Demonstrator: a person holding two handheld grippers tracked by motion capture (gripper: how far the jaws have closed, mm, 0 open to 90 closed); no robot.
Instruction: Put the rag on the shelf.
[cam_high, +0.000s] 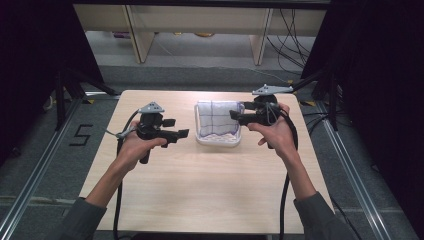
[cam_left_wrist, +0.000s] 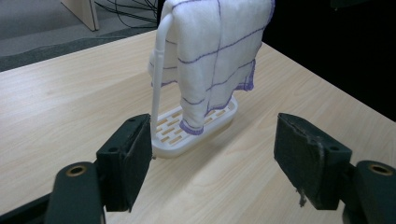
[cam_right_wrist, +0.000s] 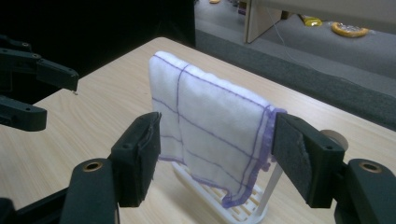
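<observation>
well, taking the rack (cam_high: 218, 140) as the landmark: it is a small white stand with a slotted base and an upright hoop rail, set past the middle of the table (cam_high: 210, 185). nearest the person, both forearms come in over bare wood short of the rack.

the left gripper (cam_high: 176, 128) sits level with the rack, a little off its left end. its jaws stand wide apart with nothing between them, and in the left gripper view the gap frames the rack's end and bare tabletop. no pad touches anything.

the right gripper (cam_high: 236, 116) is at the rack's right end, close in. its jaws are spread too. in the right gripper view the pads (cam_right_wrist: 145, 149) flank the cloth (cam_right_wrist: 210, 135) on either side, and the right pad looks just beside the purple hem, but neither seems to press on it (a light brush can't be ruled out). i read it as not gripping.

the cloth (cam_high: 217, 117) itself, white with thin purple lines and a purple edge, hangs draped over the rail, both falls reaching down toward the slotted base.

as for progress: the hanging looks done, since the cloth rests on the rail by itself and both tools are free of it. what seems left is small: clearing the hands away from the rack, perhaps squaring the drape, which hangs a bit uneven at the lower corners.

beyond the rack's far side lie the table edge, grey floor and pale furniture legs.
</observation>
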